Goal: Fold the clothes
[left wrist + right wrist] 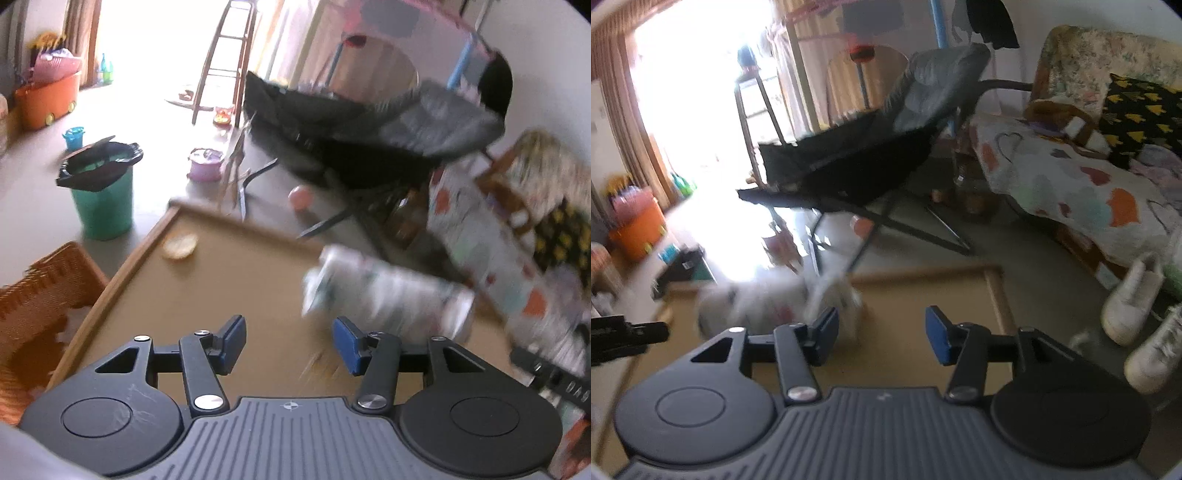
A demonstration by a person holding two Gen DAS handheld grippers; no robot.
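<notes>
Two tongs in view, one per wrist camera, both with jaws apart and nothing between the blue pads. Left tongs (289, 341) hover over bare worktop (236, 280), lower centre of the frame; right tongs (882, 336) likewise, lower centre of their own view.

Garment (384, 295): a white patterned bundle, motion-blurred, lying on the worktop right of centre in the left view, just beyond the right-hand pad. In the right view the same garment (775, 306) shows left of centre, partly behind the left pad. Neither pair of tongs appears to touch it, though blur makes the near edge hard to read. It looks compact, possibly already folded; fold lines cannot be made out.

Judgement: step in hand is the gap between a release and the next grasp. To do it well:
- let the blur settle, confirm where the edges lie before closing on anything;
- take the cloth at an edge or corner, not the bulk, so layers stay aligned;
- keep both tongs level with each other, so the fold lands square;
- keep the cloth inside the raised wooden rim (122, 266).
</notes>
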